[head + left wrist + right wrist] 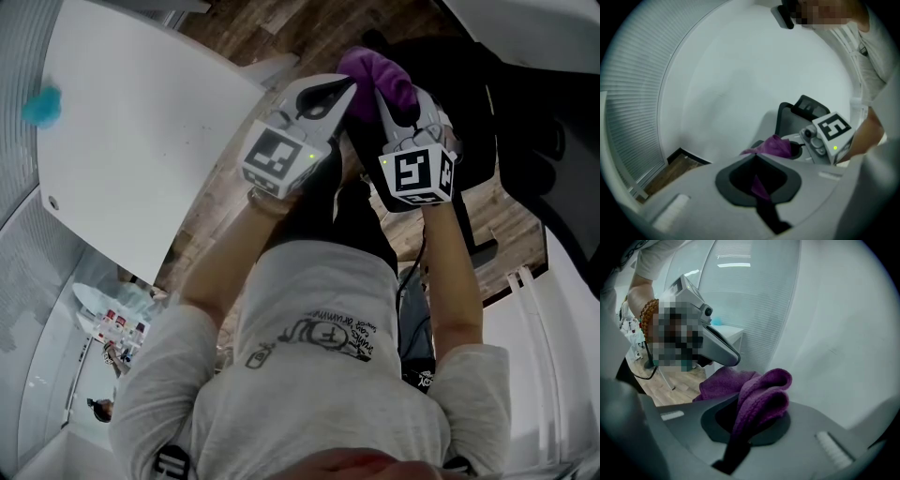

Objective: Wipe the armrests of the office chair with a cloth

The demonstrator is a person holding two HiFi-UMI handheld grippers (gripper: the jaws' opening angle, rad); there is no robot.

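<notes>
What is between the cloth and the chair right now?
Nothing visible. The left gripper and right gripper are both shut on the cloth, holding it up between them. The black chair sits right beside it in the head view. I cannot tell which part is the armrest.

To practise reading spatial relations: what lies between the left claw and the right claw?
A purple cloth spans from the left claw to the right claw, pinched by both. The head view shows it; both gripper views confirm.
</notes>
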